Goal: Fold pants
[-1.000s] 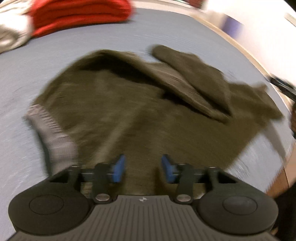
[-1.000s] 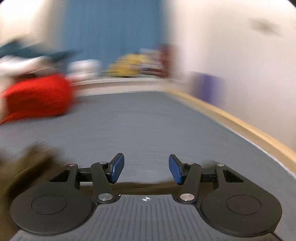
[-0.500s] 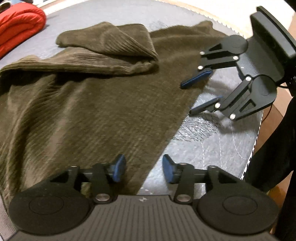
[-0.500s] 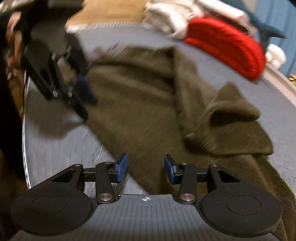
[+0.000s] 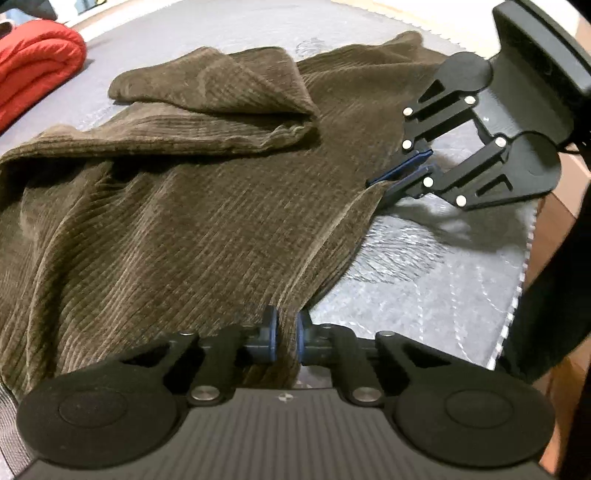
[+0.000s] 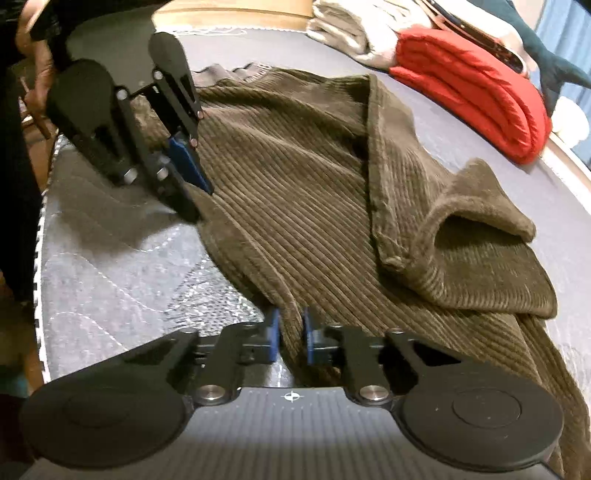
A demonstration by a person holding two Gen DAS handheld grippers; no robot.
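Olive-brown corduroy pants (image 5: 192, 221) (image 6: 314, 166) lie crumpled on a grey quilted mattress (image 5: 424, 266) (image 6: 110, 266), with one leg end folded back on top. My left gripper (image 5: 286, 332) is at the pants' near edge; its jaws are closing, and the blue pads press a ridge of fabric between them. My right gripper (image 6: 291, 336) is closing the same way on the same edge farther along. Each one shows in the other's view, pinching that edge: the right gripper (image 5: 391, 181) and the left gripper (image 6: 199, 188).
A folded red blanket (image 5: 33, 66) (image 6: 472, 85) lies at the mattress's far side, next to white cloths (image 6: 354, 29). The mattress's stitched border (image 5: 517, 295) runs close beside both grippers. A person's dark clothing (image 5: 554, 314) stands just past it.
A second ago both views swept blurred across the bed. Half a second ago both grippers stood open astride the pants' edge. Now both are shut on it.
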